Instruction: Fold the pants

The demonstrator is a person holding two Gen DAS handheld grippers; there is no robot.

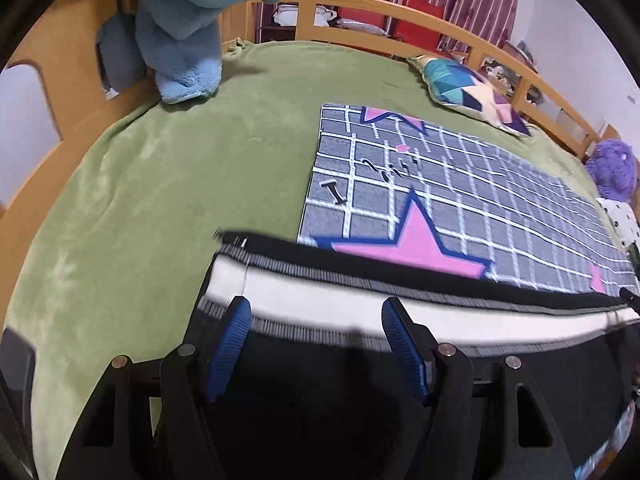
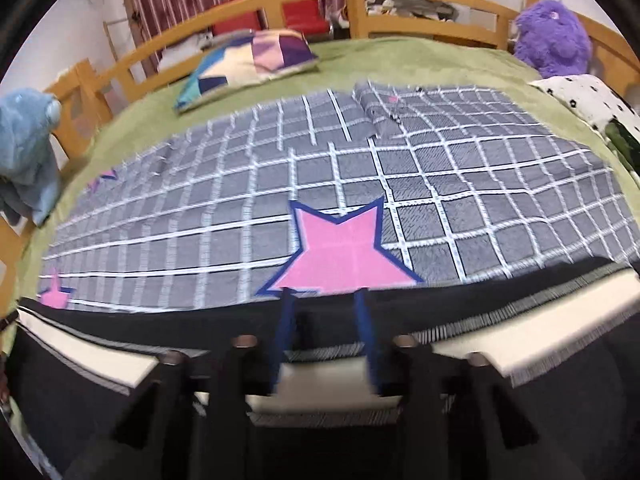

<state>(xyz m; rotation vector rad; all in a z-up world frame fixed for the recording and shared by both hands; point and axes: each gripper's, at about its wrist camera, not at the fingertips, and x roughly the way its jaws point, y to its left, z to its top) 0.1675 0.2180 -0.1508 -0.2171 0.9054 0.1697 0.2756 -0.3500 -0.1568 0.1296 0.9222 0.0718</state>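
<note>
The pants [image 1: 360, 308] are black with a white side stripe edged in grey ribbing. They lie across the near edge of a grey checked blanket with pink stars [image 1: 460, 200]. My left gripper [image 1: 316, 320] is open, its blue pads [image 1: 230, 344] spread over the stripe near the pants' left end. In the right wrist view the pants [image 2: 520, 332] run across the bottom. My right gripper [image 2: 324, 300] has its fingers [image 2: 286, 320] a hand's width apart over the black cloth and stripe; it looks open.
A green bedspread [image 1: 160, 180] covers the bed inside a wooden rail [image 1: 440, 28]. A blue plush [image 1: 180, 32] hangs at the far left. A patchwork pillow [image 2: 248, 60] lies at the back. A purple plush [image 2: 552, 36] and a dotted cloth [image 2: 592, 100] are at the right.
</note>
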